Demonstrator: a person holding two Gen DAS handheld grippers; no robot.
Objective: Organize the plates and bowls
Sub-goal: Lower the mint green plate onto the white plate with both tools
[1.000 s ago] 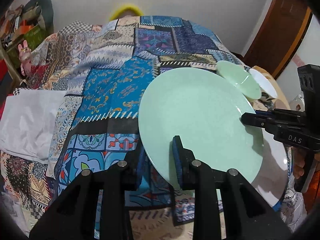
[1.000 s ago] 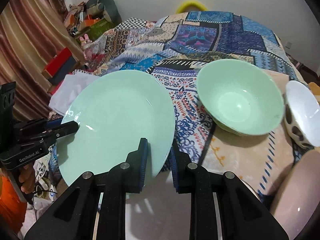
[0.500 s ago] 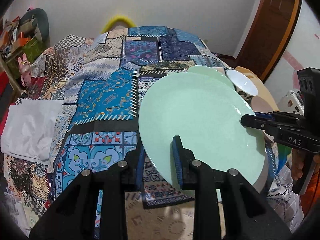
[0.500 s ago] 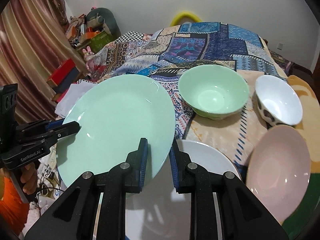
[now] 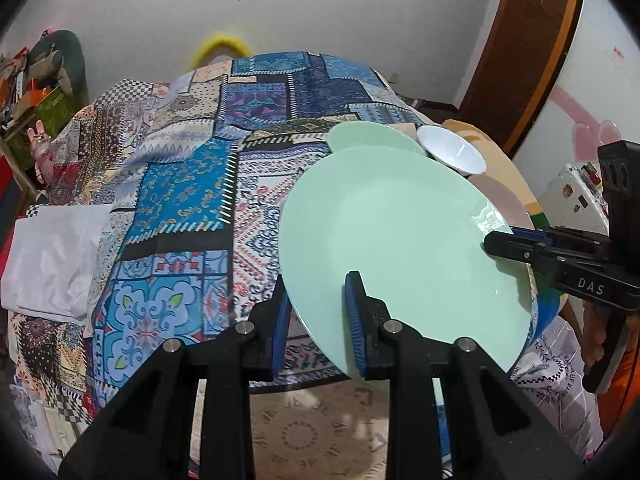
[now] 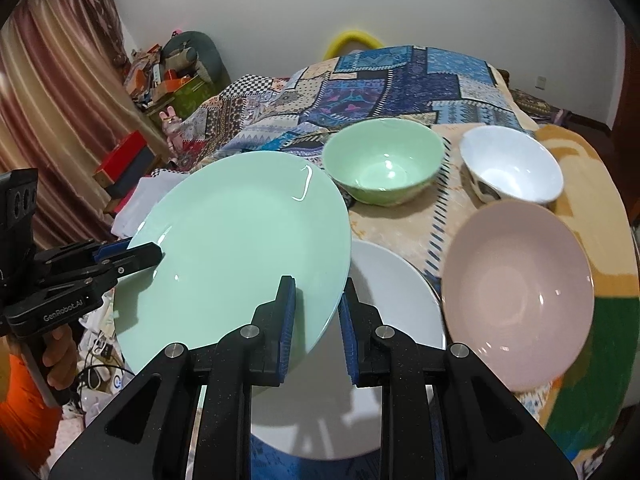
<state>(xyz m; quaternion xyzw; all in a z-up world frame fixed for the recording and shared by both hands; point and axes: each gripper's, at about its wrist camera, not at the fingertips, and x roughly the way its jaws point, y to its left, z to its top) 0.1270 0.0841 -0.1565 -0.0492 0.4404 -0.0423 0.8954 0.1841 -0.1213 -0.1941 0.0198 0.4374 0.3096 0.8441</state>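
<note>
A large mint green plate point(image 5: 396, 240) point(image 6: 240, 248) is held in the air between both grippers. My left gripper point(image 5: 316, 320) is shut on its near-left rim; it shows in the right wrist view point(image 6: 132, 256) at the plate's left edge. My right gripper point(image 6: 316, 320) is shut on the plate's opposite rim; it shows in the left wrist view point(image 5: 504, 246). Below the green plate a white plate point(image 6: 392, 300) lies on the table. A pink plate point(image 6: 516, 292), a green bowl point(image 6: 384, 164) and a white bowl point(image 6: 512, 168) stand to the right and behind.
The table is covered by a patchwork cloth point(image 5: 192, 184). A white folded cloth point(image 5: 52, 256) lies at the left. A wooden door point(image 5: 520, 48) is at the far right, clutter and a curtain point(image 6: 48, 120) at the left.
Both grippers have lifted the green plate higher and drawn it back toward me. The white plate, pink plate and bowls have come into fuller view beneath and beside it.
</note>
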